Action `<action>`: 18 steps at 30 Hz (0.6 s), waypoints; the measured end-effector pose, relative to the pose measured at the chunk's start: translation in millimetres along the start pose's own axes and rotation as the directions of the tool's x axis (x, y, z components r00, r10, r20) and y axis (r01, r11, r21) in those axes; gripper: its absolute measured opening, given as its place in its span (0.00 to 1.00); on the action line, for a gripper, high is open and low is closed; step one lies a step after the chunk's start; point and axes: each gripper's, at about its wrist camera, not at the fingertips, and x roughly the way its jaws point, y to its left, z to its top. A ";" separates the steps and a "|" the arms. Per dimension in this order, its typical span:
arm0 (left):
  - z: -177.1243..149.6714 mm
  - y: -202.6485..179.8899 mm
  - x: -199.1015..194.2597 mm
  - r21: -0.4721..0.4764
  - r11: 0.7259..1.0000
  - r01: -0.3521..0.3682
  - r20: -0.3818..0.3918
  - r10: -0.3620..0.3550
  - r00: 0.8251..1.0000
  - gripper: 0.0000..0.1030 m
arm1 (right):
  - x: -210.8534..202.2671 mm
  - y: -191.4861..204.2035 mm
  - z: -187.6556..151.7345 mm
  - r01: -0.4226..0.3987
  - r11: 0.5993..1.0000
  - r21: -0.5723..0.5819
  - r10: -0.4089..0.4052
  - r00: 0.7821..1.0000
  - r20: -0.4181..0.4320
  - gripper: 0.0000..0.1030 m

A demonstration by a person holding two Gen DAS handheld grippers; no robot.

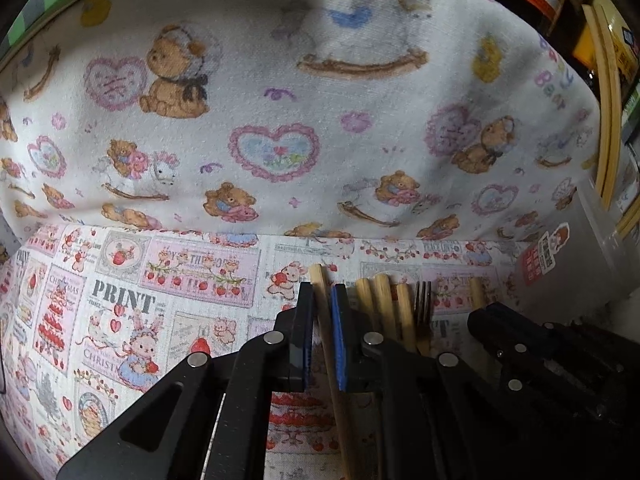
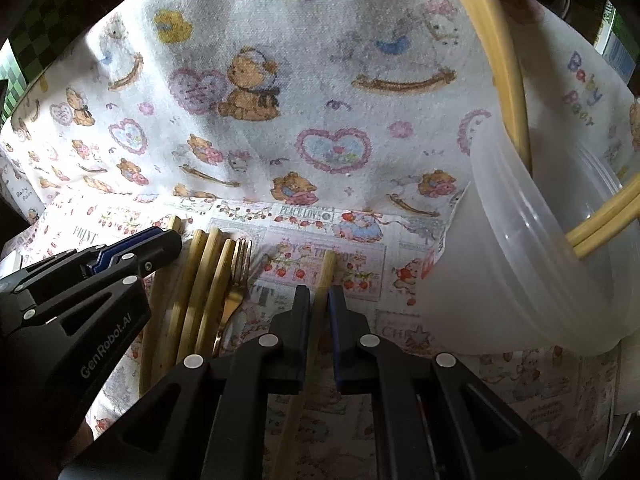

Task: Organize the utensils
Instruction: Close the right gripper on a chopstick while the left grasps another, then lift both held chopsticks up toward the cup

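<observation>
Several bamboo chopsticks (image 2: 200, 288) and a metal fork (image 2: 236, 280) lie side by side on the printed cloth. My left gripper (image 1: 323, 292) is shut on one chopstick (image 1: 326, 320), at the left of the row. My right gripper (image 2: 320, 292) is shut on a separate chopstick (image 2: 326, 272), right of the fork. A translucent plastic container (image 2: 520, 260) stands at the right with several chopsticks (image 2: 504, 60) upright in it. The left gripper also shows in the right wrist view (image 2: 160, 240), the right gripper in the left wrist view (image 1: 500, 316).
A teddy-bear print cloth (image 1: 280, 120) rises as a backdrop behind the printed tablecloth (image 1: 120, 320). Dark shelves with yellow-labelled items (image 1: 600, 40) are at the far right. The container also shows in the left wrist view (image 1: 580, 260).
</observation>
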 end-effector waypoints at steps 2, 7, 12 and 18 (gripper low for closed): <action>2.7 11.9 6.2 -0.015 1.000 0.014 -0.010 -0.014 1.000 0.08 | 0.8 2.0 -1.9 0.007 1.000 0.012 -0.007 1.000 0.006 0.09; 3.5 23.4 -2.0 0.033 0.999 -0.019 -0.002 0.019 1.000 0.07 | 0.6 1.6 -3.5 0.008 1.000 0.009 -0.008 1.000 0.009 0.08; 14.6 21.1 -45.3 0.053 0.998 -0.030 0.072 0.026 0.997 0.06 | -18.5 -6.4 1.4 -0.071 0.997 0.041 0.071 0.997 0.022 0.08; 25.6 38.5 -125.0 0.026 0.998 0.051 0.185 -0.055 0.981 0.06 | -75.6 -16.8 7.5 -0.166 0.983 0.074 0.155 0.979 0.135 0.07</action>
